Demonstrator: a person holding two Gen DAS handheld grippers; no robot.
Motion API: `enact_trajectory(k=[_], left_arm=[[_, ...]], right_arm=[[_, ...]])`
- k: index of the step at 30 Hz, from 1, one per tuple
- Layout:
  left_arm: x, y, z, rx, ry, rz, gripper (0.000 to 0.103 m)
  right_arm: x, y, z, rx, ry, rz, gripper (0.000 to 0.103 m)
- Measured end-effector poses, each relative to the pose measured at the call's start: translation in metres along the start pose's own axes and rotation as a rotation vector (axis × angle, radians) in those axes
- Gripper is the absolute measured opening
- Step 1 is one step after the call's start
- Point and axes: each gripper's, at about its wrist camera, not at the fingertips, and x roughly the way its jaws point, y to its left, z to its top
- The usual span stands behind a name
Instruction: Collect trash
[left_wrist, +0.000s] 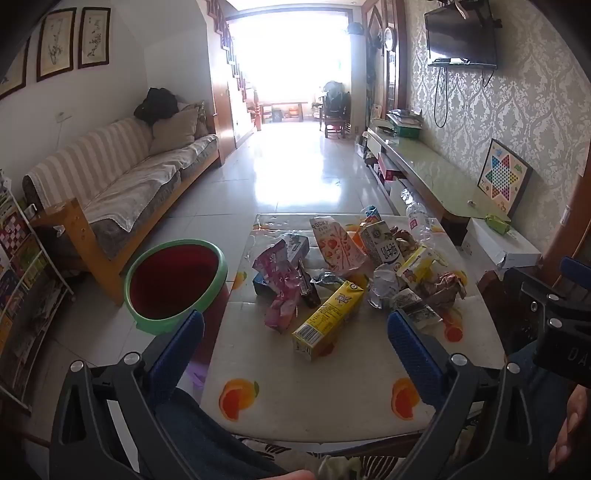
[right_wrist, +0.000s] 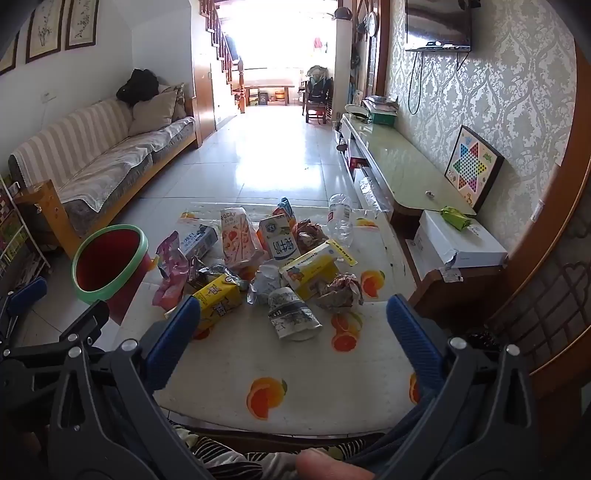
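Observation:
A heap of trash lies on the small table (left_wrist: 314, 406): a yellow drink carton (left_wrist: 327, 319), a pink wrapper (left_wrist: 282, 291), a Pocky box (left_wrist: 338, 240), a milk carton (left_wrist: 380, 243), a crushed paper cup (right_wrist: 291, 314), crumpled paper (right_wrist: 340, 290) and a clear bottle (right_wrist: 340, 218). A red bin with a green rim (left_wrist: 173, 280) stands on the floor left of the table; it also shows in the right wrist view (right_wrist: 110, 258). My left gripper (left_wrist: 295, 332) is open and empty, held above the table's near half. My right gripper (right_wrist: 293, 321) is open and empty, near the cup.
A striped sofa (left_wrist: 122, 181) runs along the left wall. A low TV cabinet (left_wrist: 436, 177) with a checkers board (left_wrist: 504, 177) lines the right wall, with a white box (right_wrist: 458, 236) beside the table. A magazine rack (left_wrist: 22, 277) stands far left. Tiled floor stretches ahead.

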Motion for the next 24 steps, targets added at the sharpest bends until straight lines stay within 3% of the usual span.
enact_trajectory(k=[24], left_arm=[[0.0057,-0.0006,-0.0054,0.002,0.01,0.0,0.096]], right_arm=[[-0.0033,0.0057,-0.0012,-0.015,0.004,-0.002,0.099]])
